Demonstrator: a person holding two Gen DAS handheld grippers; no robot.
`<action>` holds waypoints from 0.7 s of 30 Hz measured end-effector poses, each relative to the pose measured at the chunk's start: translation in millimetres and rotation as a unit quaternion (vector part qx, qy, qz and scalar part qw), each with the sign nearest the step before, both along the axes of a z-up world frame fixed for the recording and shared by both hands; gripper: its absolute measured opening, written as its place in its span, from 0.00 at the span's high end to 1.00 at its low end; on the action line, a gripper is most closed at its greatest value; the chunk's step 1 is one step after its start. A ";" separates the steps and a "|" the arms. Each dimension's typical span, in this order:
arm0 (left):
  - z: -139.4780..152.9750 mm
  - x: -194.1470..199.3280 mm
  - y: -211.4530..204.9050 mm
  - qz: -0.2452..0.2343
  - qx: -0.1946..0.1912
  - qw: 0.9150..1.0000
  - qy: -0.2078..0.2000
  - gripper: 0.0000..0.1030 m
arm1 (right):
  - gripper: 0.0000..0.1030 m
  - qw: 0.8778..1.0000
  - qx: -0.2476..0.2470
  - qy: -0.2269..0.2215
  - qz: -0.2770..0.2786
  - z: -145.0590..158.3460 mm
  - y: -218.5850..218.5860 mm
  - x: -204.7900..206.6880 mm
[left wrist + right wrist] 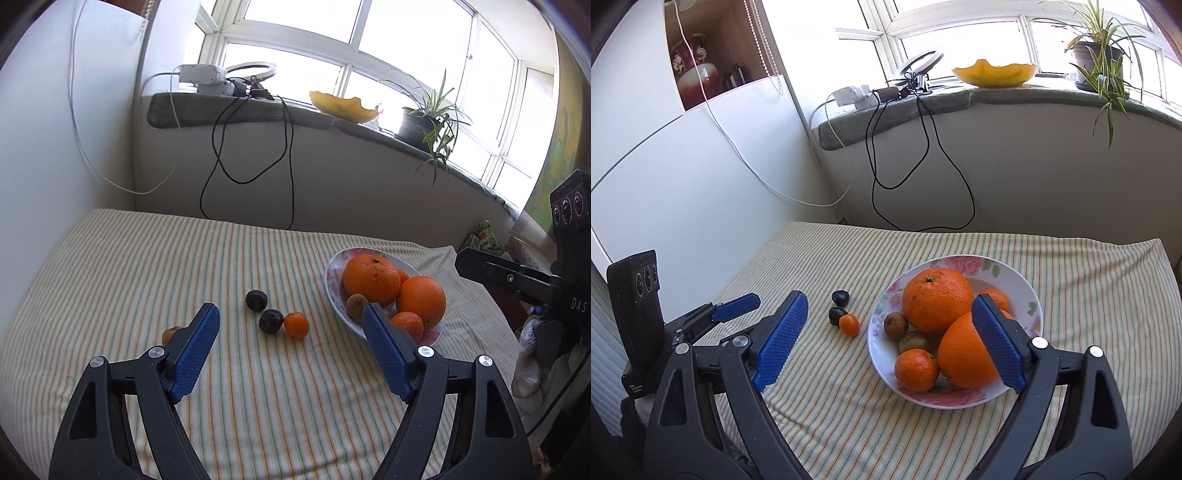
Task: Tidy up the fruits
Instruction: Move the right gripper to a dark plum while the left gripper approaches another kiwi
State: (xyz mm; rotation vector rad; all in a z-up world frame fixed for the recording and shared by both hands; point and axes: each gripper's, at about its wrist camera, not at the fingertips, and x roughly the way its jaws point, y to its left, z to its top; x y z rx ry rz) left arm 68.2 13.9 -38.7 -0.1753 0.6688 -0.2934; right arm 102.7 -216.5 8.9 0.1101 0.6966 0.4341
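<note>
A flowered bowl (1027,291) on the striped cloth holds two big oranges (936,304) (964,354), a mandarin (916,369), a kiwi (895,325) and a greenish fruit (915,341). Left of it on the cloth lie two dark plums (256,300) (270,321) touching a small mandarin (296,325). A loose kiwi (170,334) peeks out behind my left finger. My left gripper (290,309) hovers open before the plums, nothing between its pads. My right gripper (889,301) stands open in front of the bowl, gripping nothing.
The striped cloth (258,387) covers the whole table. Black cables (288,166) hang from the sill behind it. On the sill stand a yellow dish (995,75), a potted plant (1095,55) and a ring light (919,64). A white wall (683,177) closes the left side.
</note>
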 end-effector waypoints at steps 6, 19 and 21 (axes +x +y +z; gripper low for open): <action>-8.3 -2.7 30.9 0.031 0.001 1.000 0.007 0.23 | 0.10 1.000 -0.004 -0.001 0.027 -4.1 21.7 -7.3; -32.6 -6.8 76.3 0.063 -0.012 0.997 0.033 0.34 | 0.10 0.996 -0.023 0.020 0.086 -28.6 69.1 -13.8; -34.9 -6.4 78.3 0.059 -0.015 0.998 0.035 0.37 | 0.11 0.995 -0.036 0.020 0.095 -31.5 77.7 -12.4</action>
